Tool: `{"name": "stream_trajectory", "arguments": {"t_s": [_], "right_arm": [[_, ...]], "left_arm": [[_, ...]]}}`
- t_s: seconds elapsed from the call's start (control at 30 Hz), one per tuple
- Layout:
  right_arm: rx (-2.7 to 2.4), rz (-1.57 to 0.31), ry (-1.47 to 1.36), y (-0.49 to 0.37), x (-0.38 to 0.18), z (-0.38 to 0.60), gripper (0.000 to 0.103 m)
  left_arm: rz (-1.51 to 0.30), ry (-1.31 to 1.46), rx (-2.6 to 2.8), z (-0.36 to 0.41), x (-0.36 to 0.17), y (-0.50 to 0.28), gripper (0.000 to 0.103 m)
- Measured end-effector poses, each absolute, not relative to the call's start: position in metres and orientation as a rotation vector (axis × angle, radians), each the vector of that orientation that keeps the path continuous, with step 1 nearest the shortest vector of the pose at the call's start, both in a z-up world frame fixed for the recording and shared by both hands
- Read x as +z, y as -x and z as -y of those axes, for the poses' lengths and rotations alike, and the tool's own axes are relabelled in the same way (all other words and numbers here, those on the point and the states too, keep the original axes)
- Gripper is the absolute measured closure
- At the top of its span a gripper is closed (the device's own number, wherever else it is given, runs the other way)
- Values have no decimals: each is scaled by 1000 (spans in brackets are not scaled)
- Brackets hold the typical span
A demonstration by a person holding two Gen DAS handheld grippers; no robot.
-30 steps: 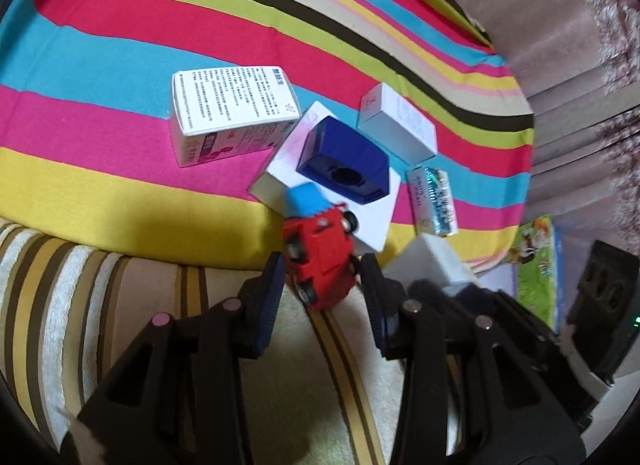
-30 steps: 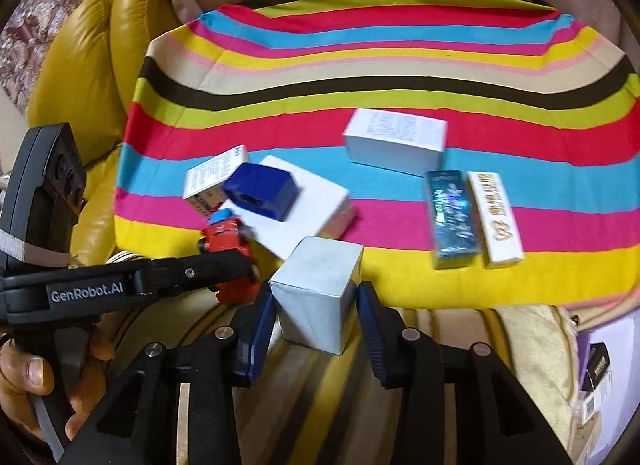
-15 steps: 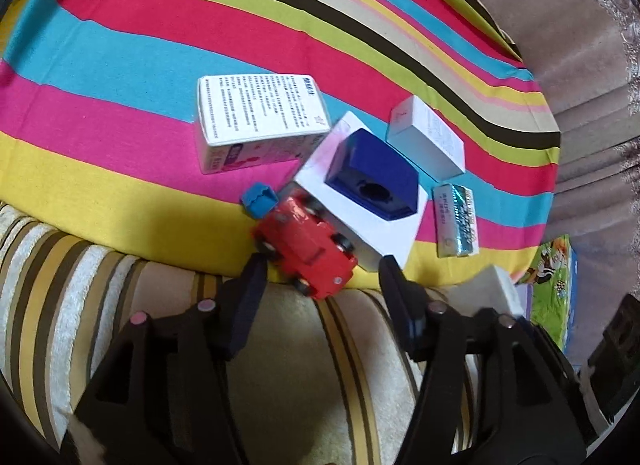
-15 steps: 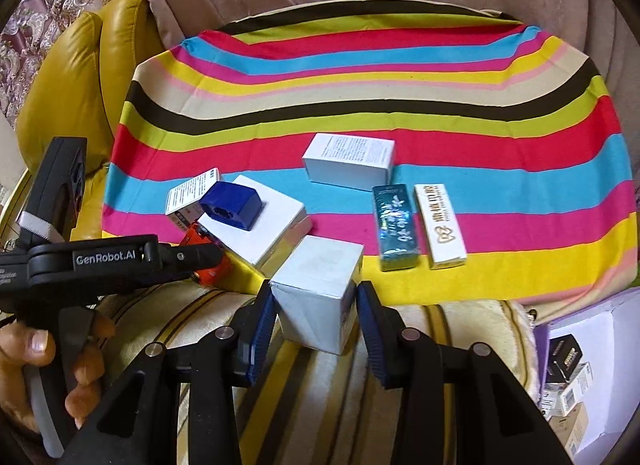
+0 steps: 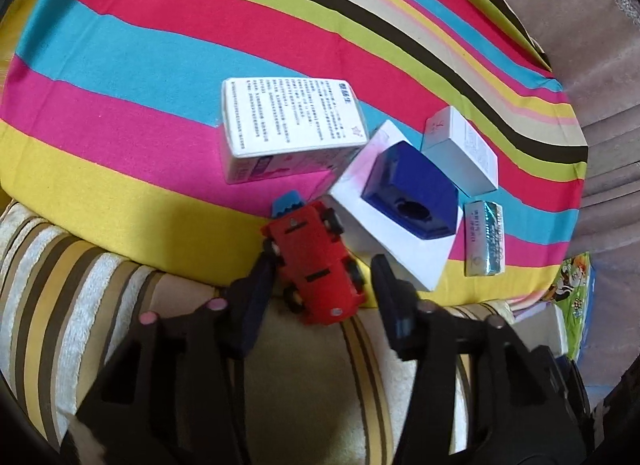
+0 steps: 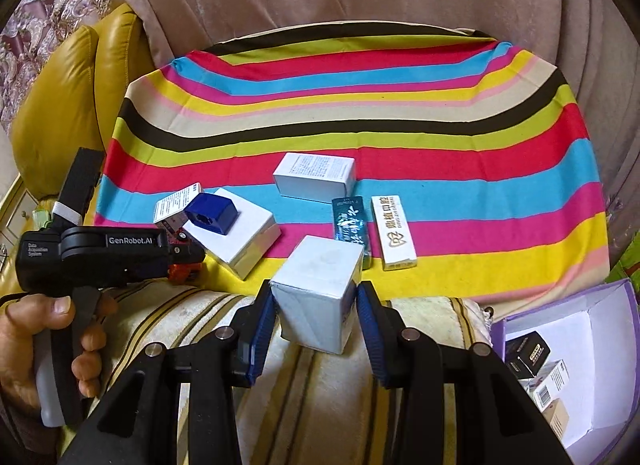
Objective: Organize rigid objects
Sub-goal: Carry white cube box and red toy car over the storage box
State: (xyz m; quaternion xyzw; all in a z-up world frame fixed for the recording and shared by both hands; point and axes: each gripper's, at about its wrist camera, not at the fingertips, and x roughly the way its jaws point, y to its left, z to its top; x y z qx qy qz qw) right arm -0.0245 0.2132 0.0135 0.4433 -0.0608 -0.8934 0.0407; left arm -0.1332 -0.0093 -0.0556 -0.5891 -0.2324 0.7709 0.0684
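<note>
The right gripper pinches a white carton, lifted for sorting. At nine o'clock, the left gripper jaws are closing around a red toy car at the striped cloth's edge.

Bright, soft light (fisheye-warped edges)

Black hand-held gripper, blue pads

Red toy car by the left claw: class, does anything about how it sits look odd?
Yes. The red toy car lies skewed, half on the striped cloth's edge and half off it, its nose against the flat white box.
</note>
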Motion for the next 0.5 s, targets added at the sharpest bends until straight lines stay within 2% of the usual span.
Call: {"name": "stream_trajectory", "arguments": {"t_s": [0.13, 0.5], "right_arm": [[-2744, 192, -1357, 20, 16, -218, 61], [-2784, 202, -1347, 12, 19, -230, 61]], "left_arm": [[715, 1768, 2305, 11, -55, 132, 60], [788, 1611, 2316, 16, -34, 105, 61]]}}
